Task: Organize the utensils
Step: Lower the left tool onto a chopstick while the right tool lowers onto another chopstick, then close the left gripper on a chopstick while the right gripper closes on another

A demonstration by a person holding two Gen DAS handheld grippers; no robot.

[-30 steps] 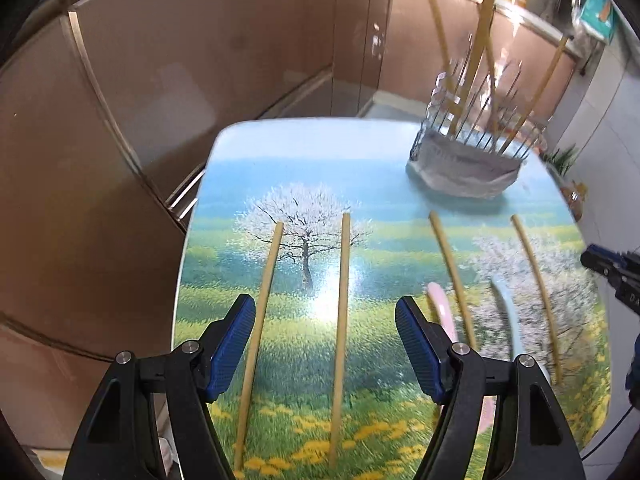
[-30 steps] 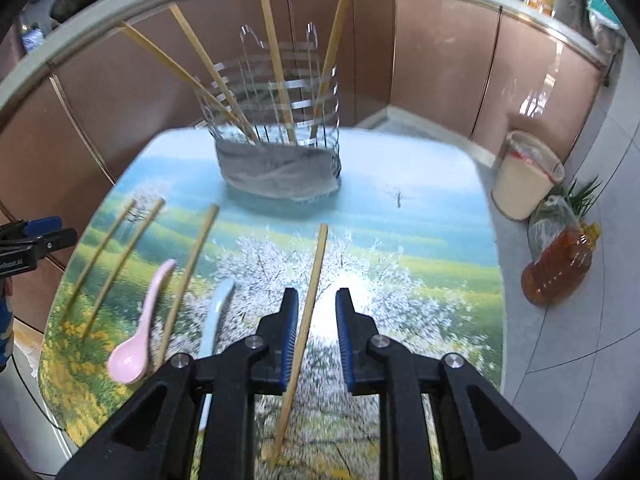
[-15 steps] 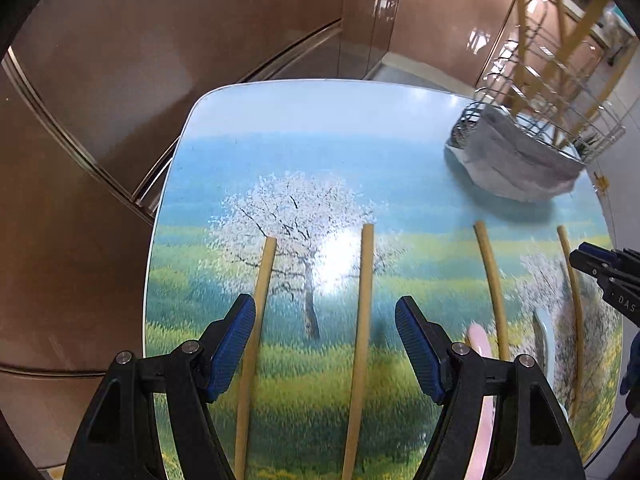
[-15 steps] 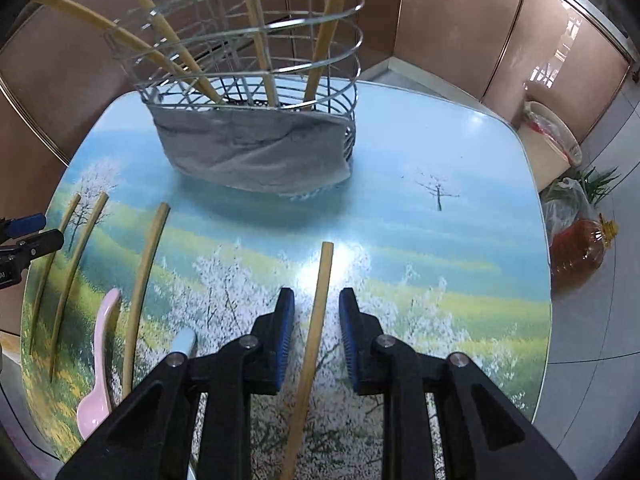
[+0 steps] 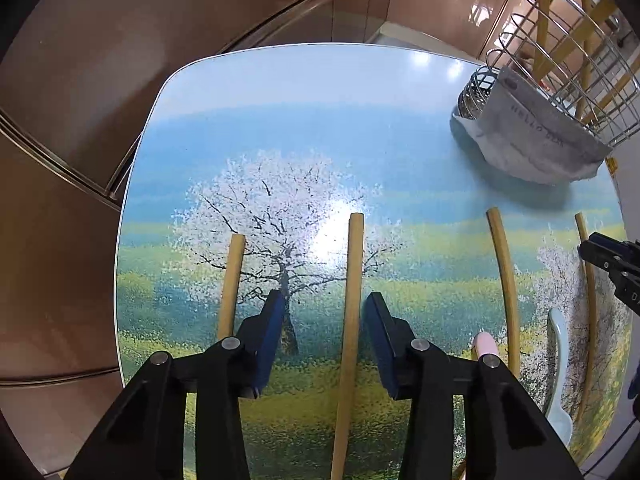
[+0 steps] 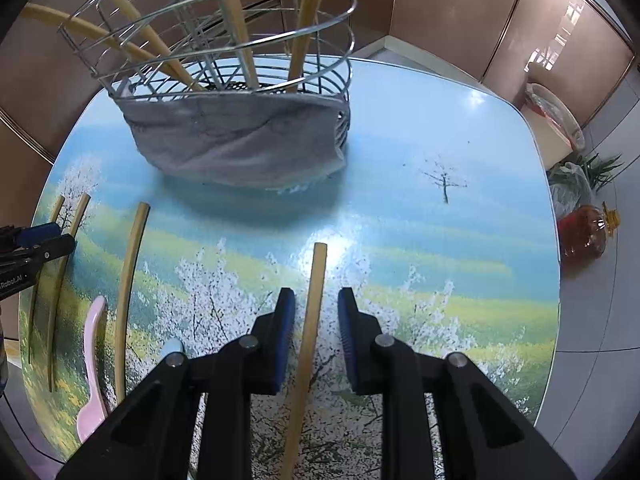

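We straddle one chopstick (image 5: 349, 320) with the left gripper (image 5: 325, 326) and another chopstick (image 6: 310, 328) with the right gripper (image 6: 316, 330), fingers narrowly parted on the table (image 6: 440, 128), next closing, then lifting toward the wire basket (image 6: 224, 60)

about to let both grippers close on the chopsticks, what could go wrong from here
The left gripper is open around one chopstick; a thin round stick may roll or tip when pinched. The wire basket already holds leaning chopsticks, which could block the right gripper's chopstick.
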